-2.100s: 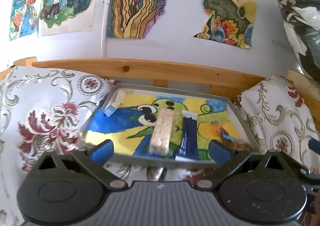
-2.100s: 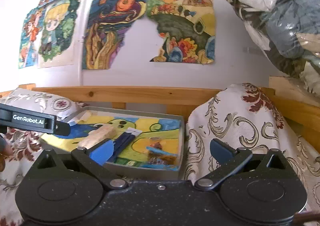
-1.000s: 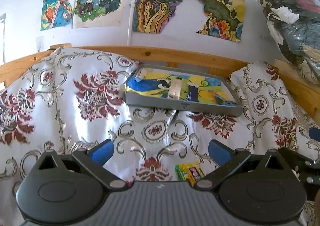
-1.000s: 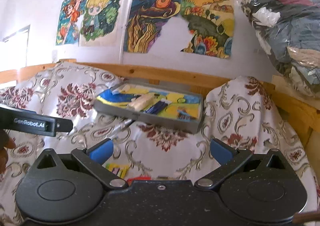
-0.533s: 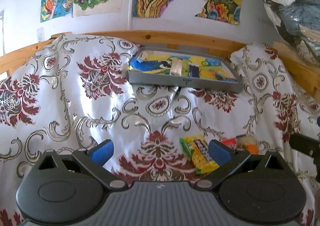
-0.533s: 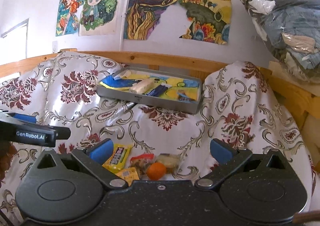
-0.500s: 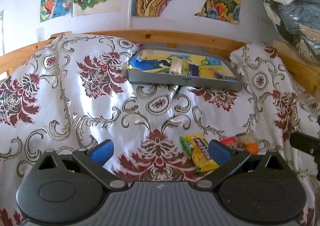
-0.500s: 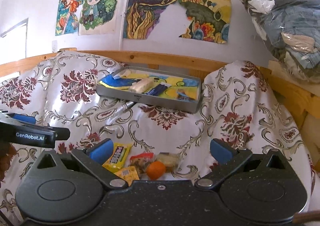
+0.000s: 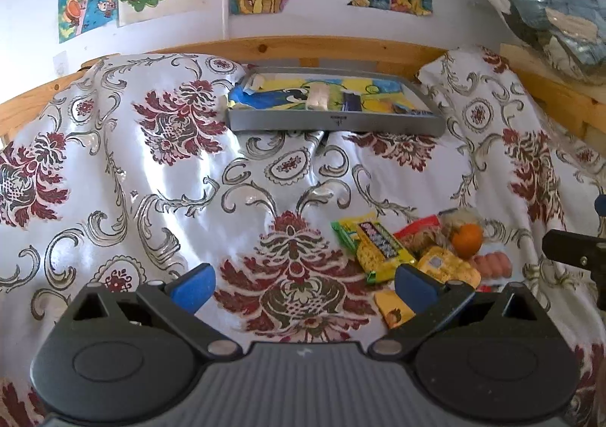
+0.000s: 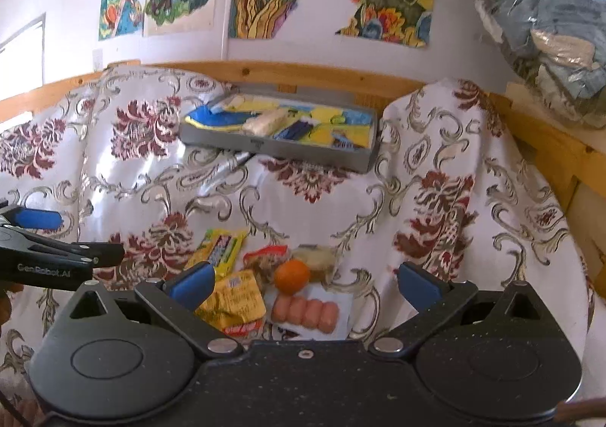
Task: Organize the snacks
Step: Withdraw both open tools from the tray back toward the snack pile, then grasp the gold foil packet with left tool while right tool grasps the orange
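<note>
Both spread wide and gripped nothing: left gripper [image 9: 303,285] hovered above the patterned cloth [image 9: 159,177], right gripper [image 10: 305,285] above the snack pile. Lay beneath the right one: a small orange [image 10: 291,276], a sausage pack [image 10: 306,314], a yellow packet [image 10: 233,300], a yellow-green candy bar [image 10: 221,247]. Sat well beyond, near the wooden rail [image 10: 325,75]: the grey tray [image 10: 280,151] with a pale wafer [image 10: 264,122].
</note>
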`<state>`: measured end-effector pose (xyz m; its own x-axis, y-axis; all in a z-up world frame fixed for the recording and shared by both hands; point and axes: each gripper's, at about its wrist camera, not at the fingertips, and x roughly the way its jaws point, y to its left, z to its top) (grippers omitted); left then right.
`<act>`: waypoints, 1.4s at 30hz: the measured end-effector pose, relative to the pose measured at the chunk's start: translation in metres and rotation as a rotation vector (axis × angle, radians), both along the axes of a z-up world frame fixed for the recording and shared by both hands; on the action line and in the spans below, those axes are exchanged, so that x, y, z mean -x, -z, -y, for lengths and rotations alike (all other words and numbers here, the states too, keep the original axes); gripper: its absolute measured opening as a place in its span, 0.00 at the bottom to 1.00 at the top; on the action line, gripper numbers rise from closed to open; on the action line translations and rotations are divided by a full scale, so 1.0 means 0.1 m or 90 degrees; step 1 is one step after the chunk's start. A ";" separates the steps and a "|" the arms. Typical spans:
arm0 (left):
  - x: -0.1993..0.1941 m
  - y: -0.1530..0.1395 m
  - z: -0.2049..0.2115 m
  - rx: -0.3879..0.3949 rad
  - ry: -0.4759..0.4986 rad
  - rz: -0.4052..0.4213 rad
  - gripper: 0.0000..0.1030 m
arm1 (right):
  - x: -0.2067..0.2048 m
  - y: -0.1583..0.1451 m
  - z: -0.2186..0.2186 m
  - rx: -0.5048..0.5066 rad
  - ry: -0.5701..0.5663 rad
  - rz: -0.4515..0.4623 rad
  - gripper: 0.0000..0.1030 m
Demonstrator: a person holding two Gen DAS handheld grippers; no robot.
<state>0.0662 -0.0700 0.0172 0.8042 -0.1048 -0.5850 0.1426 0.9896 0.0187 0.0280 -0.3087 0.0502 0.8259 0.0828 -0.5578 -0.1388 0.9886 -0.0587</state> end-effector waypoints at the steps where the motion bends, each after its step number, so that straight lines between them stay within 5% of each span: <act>1: 0.00 0.01 0.00 -0.003 0.001 -0.003 0.99 | 0.00 0.01 -0.01 0.000 -0.001 -0.004 0.99; 22: -0.03 0.24 0.04 -0.010 0.054 -0.064 1.00 | -0.16 0.23 0.00 0.000 -0.008 -0.105 0.99; 34: -0.29 0.32 0.21 -0.044 0.197 -0.063 1.00 | -0.35 0.38 0.11 -0.009 0.008 -0.149 0.99; 42: -0.45 0.36 0.35 -0.056 0.300 -0.069 1.00 | -0.51 0.39 0.11 0.034 -0.054 -0.120 0.99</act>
<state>0.1115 -0.1051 -0.0188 0.6147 -0.3888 -0.6863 0.5805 0.8121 0.0598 0.0790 -0.3200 0.0113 0.6975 0.1146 -0.7074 -0.2356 0.9689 -0.0753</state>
